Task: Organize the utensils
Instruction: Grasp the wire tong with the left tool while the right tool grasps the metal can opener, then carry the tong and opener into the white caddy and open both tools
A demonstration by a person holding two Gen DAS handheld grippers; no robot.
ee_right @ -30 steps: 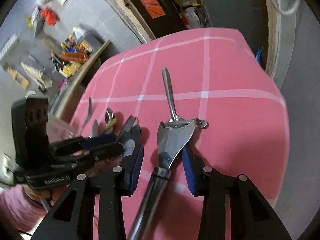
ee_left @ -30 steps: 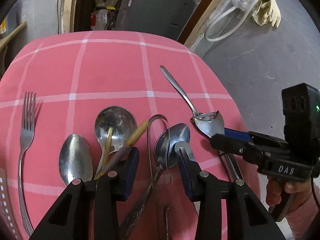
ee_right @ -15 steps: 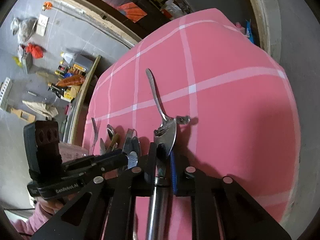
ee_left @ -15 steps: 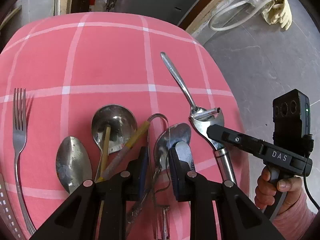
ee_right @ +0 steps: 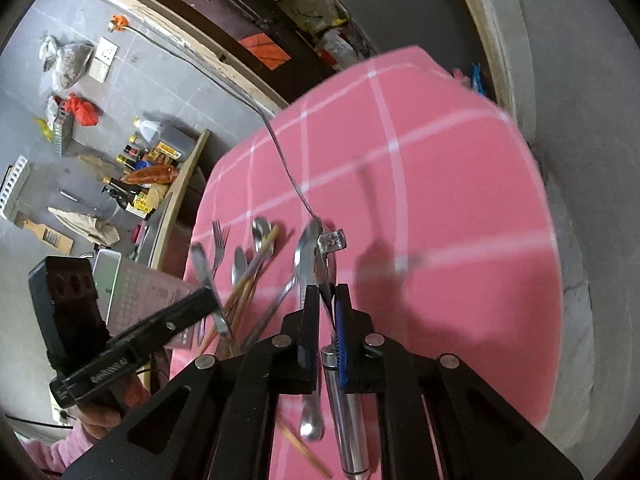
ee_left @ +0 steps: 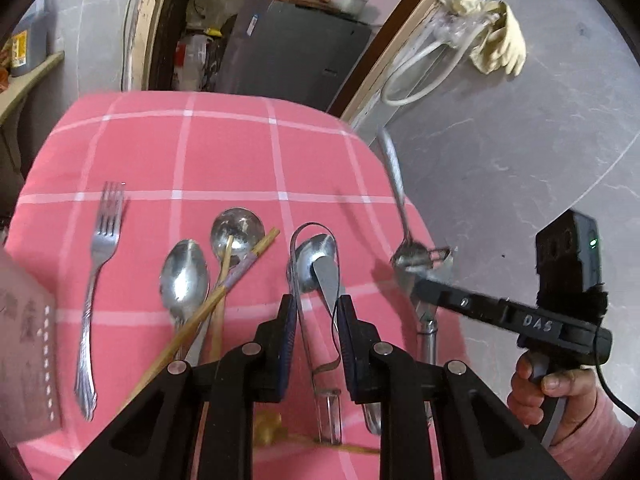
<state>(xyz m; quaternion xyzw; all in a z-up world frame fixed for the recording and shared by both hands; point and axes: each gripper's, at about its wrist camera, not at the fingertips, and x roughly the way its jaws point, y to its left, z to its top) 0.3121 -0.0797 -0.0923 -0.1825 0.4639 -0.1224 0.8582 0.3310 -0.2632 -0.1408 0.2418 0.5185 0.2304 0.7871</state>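
Fork point(ee_left: 96, 280): lies on the pink checked tablecloth point(ee_left: 224, 160), farthest left of the row, tines pointing away, well left of the tongs
Oval spoon point(ee_left: 185, 276): bowl up, just right of the fork, between it and the tongs
Round ladle spoon point(ee_left: 238, 234): just beyond the oval spoon, left of the tongs, with a chopstick tip resting in its bowl
Chopsticks point(ee_left: 224, 292): two sticks crossing each other over the spoon handles, left of the tongs
Tongs point(ee_left: 316, 272): thin metal loop in the middle of the cloth, closed end pointing away, ringing a third spoon's bowl point(ee_left: 312, 256)
Left gripper point(ee_left: 316, 312): jaws narrowed around the tongs' two arms and a flat metal handle; whether the pads actually press on them cannot be told
Peeler point(ee_right: 320, 264): right of the tongs, raised off the cloth, blade end forward, chrome handle running back under the jaws
Right gripper point(ee_right: 328, 300): jaws nearly together, clamped on the peeler's neck
Long spoon point(ee_left: 394, 184): right of the tongs, blurred, bowl against the peeler's head, handle slanting up and away
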